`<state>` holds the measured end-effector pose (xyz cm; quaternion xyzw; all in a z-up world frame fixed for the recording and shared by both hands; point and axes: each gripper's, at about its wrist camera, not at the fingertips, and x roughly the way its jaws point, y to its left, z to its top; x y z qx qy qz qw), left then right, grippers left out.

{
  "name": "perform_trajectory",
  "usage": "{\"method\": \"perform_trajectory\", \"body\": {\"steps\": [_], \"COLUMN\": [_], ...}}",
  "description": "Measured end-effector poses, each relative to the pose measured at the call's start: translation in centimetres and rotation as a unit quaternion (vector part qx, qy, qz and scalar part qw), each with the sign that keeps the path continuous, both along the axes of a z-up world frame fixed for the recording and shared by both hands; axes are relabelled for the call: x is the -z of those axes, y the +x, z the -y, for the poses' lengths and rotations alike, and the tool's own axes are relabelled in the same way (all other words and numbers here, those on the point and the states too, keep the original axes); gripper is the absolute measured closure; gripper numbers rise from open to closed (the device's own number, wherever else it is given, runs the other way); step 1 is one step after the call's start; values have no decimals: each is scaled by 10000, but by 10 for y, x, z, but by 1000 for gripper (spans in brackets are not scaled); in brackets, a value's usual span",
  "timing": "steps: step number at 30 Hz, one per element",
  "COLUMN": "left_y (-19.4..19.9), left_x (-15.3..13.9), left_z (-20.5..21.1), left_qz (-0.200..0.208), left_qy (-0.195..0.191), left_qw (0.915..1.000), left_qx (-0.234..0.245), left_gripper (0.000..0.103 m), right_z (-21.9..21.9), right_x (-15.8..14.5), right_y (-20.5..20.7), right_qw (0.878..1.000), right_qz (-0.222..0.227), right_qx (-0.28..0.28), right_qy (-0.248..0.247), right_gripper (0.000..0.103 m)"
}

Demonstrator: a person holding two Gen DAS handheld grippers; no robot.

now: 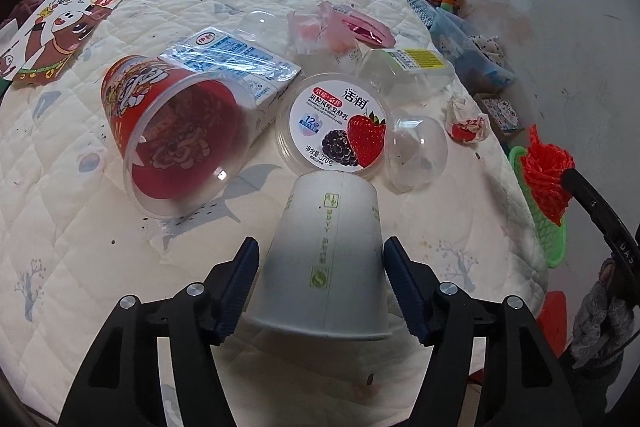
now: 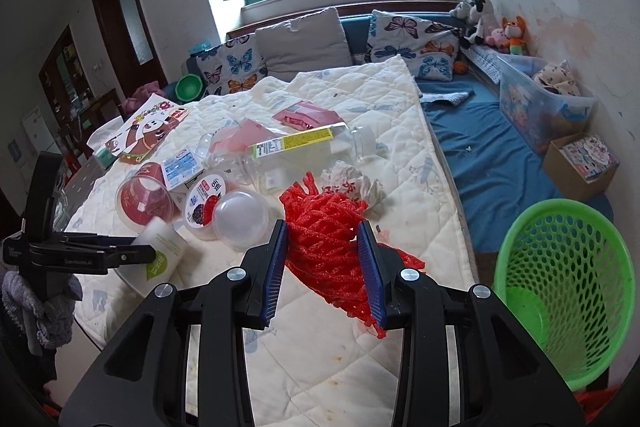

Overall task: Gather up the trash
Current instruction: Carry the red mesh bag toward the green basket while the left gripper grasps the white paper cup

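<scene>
A white paper cup [image 1: 324, 259] lies tilted between the fingers of my left gripper [image 1: 322, 245], base pointing away and rim towards the camera. Both blue pads touch its sides near the wide end. In the right wrist view the same cup [image 2: 162, 245] shows at the tips of the left gripper [image 2: 136, 253]. My right gripper [image 2: 322, 227] is shut on a bunched red foam net [image 2: 324, 243], held above the quilt's right side. A green mesh basket [image 2: 560, 287] stands on the floor, to the right of and below the net.
On the white quilt [image 1: 60, 187] lie a red clear tub [image 1: 176, 135], a milk carton [image 1: 240, 63], a strawberry yoghurt tub [image 1: 334, 125], a clear dome lid [image 1: 416, 151], a clear bottle [image 1: 404, 67], crumpled paper [image 1: 468, 123] and pink wrappers [image 1: 340, 27]. Cushions line the back.
</scene>
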<state>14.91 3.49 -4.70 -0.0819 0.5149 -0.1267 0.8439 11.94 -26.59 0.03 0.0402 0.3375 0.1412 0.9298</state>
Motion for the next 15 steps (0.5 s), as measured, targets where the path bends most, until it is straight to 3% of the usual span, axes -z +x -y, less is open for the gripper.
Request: {"method": "perform_trajectory", "body": {"steps": [3,10,15], "left_y": [5,13,13], "left_x": [5,10,11], "left_z": [9,29,29], "left_qz": [-124,-157,-111], "left_qy": [49,552,545], "left_qw": [9997,9966,9968], "left_qx": [218,589,575], "left_gripper": [39,35,42], "right_z": [1,10,20], "right_x": [1,5,7], "right_y": [0,-1,-5], "right_qw": [10000,9999,9997], "right_qz": [-17,-69,-75], "right_qx": [7,109,226], "right_qy": [5,48,55], "right_gripper": [67,67,67]}}
